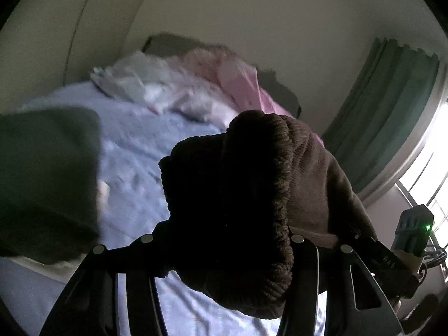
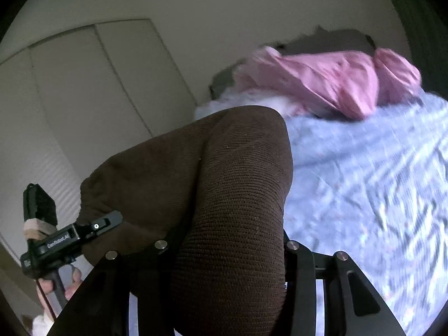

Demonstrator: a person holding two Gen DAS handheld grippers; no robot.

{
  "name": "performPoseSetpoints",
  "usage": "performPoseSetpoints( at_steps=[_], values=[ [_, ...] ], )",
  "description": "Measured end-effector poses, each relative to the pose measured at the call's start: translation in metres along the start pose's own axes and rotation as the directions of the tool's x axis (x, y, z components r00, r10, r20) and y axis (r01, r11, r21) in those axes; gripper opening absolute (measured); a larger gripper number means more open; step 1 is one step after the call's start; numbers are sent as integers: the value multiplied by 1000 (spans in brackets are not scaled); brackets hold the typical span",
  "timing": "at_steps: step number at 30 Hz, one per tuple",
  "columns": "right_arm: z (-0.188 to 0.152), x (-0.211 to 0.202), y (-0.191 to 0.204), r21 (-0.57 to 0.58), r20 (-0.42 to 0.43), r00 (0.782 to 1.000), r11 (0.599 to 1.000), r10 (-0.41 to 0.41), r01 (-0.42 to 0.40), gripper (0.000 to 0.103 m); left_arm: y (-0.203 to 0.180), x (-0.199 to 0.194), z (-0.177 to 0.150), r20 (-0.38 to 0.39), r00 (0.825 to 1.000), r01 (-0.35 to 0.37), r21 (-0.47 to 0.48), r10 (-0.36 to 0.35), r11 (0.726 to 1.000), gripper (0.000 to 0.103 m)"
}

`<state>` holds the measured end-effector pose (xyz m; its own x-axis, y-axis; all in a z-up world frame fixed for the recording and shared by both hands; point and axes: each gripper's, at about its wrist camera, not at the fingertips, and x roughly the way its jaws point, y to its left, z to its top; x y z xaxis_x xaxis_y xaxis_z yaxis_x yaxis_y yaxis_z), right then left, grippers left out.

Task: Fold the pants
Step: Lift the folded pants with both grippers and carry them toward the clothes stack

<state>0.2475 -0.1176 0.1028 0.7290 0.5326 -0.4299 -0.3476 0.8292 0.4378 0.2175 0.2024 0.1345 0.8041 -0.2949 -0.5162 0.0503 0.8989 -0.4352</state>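
The brown corduroy pants (image 1: 252, 196) fill the middle of both views, lifted off the bed. My left gripper (image 1: 232, 240) is shut on a bunched, ribbed edge of the pants, and the cloth hides its fingertips. My right gripper (image 2: 226, 246) is shut on another part of the pants (image 2: 229, 196), which drape over its fingers. The left gripper (image 2: 70, 238) also shows in the right wrist view at the lower left, held by a hand, with the pants stretched between the two grippers.
A bed with a light blue sheet (image 1: 134, 145) lies below. A dark folded cloth (image 1: 47, 179) lies at its left. Pink bedding (image 2: 322, 84) and white bedding (image 1: 156, 89) are heaped at the head. Closet doors (image 2: 84, 89) stand left; a green curtain (image 1: 386, 106) and window are right.
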Motion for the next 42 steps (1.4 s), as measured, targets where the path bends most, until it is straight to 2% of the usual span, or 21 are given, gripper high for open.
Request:
performPoseSetpoints(
  at_steps=[6,11,16,20,23,28,31,37,42],
  values=[
    [21,22,88,-88,-9,993,989,115,-116,43,52,-81,38,87,990,-109,5,108,994,51],
    [27,70,163,-121,-60,972,965,228,-234,43,111,-132,62,137,968,-209,-27,210,978,51],
    [21,124,228,-156,-117,949,938,293,-309,43,172,-157,72,152,952,-257,-85,267,963,51],
    [14,155,263,-198,-152,940,923,304,-331,43,214,-164,71,158,946,-266,-125,284,956,51],
    [6,175,283,-221,-170,937,915,305,-338,43,240,-163,70,153,943,-274,-147,296,950,51],
    [-5,205,300,-229,-199,931,909,306,-348,43,262,-157,69,145,940,-287,-153,309,946,51],
    [-12,209,304,-231,-207,931,910,299,-344,42,272,-158,63,138,944,-278,-163,301,947,51],
    [-13,220,314,-254,-201,941,913,272,-318,43,283,-150,73,120,954,-255,-168,276,952,51],
    [-10,239,311,-239,-226,945,927,237,-290,43,295,-130,75,61,961,-256,-179,271,950,52]
  ],
)
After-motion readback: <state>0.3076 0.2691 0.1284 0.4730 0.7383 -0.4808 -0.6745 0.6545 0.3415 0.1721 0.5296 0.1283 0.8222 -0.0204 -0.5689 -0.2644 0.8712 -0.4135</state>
